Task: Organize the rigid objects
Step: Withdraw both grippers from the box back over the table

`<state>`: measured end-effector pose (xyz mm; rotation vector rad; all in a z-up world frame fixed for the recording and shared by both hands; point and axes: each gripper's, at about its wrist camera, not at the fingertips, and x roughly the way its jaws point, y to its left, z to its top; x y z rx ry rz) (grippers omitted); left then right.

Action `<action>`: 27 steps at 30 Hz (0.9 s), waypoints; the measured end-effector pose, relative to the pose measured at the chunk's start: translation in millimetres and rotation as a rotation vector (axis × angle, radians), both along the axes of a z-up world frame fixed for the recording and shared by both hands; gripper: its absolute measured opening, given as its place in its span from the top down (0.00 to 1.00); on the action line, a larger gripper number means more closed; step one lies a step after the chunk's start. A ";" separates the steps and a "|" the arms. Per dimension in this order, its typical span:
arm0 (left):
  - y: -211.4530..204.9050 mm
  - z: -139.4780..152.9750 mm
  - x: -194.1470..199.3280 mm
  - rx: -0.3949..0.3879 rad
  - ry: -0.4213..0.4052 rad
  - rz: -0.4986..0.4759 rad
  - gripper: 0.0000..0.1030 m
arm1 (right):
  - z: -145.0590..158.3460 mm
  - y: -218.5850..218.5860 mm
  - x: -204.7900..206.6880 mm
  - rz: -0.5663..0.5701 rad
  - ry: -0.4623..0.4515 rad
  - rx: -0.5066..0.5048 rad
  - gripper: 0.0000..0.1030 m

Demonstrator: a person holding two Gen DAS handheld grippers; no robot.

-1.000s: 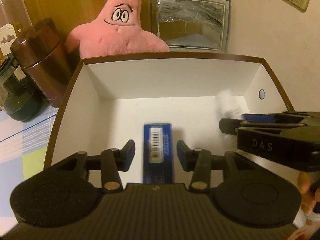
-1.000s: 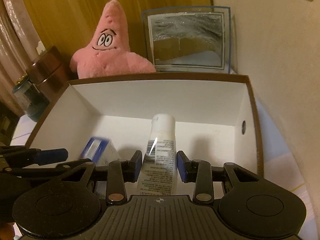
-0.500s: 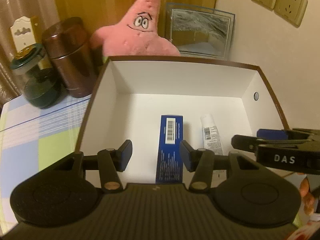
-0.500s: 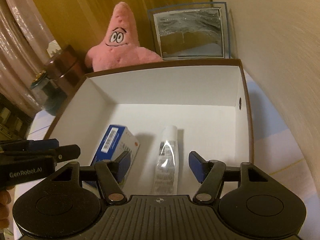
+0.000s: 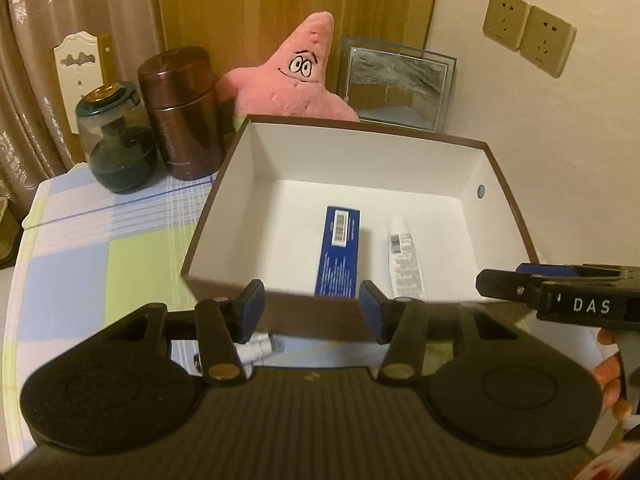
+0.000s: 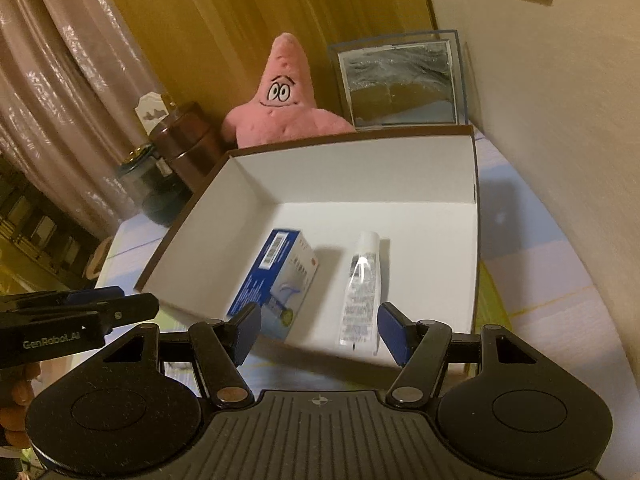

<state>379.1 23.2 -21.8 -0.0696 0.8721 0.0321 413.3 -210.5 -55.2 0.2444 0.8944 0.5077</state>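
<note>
Blue carton (image 6: 276, 280) with barcode label lying beside white tube (image 6: 360, 288) inside brown-rimmed white box (image 5: 496, 168), left gripper (image 5: 311, 307) and right gripper (image 6: 318, 330) both spread and empty above its near wall, small white item (image 5: 256, 350) under left gripper half-hidden.

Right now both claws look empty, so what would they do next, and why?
Probably the left gripper drops toward the small white item lying on the table outside the box. The blue carton and white tube already lie inside, and both grippers are open.
</note>
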 end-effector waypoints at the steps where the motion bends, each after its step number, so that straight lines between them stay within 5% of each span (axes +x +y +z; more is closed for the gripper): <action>1: 0.9 1.0 -7.5 -0.008 -0.002 0.003 0.52 | 0.5 0.3 -5.8 0.006 0.003 0.000 0.37; 27: 65.9 1.1 -162.3 -0.028 -0.009 -0.038 0.52 | 4.8 33.8 -160.1 -0.093 -0.012 -0.041 0.37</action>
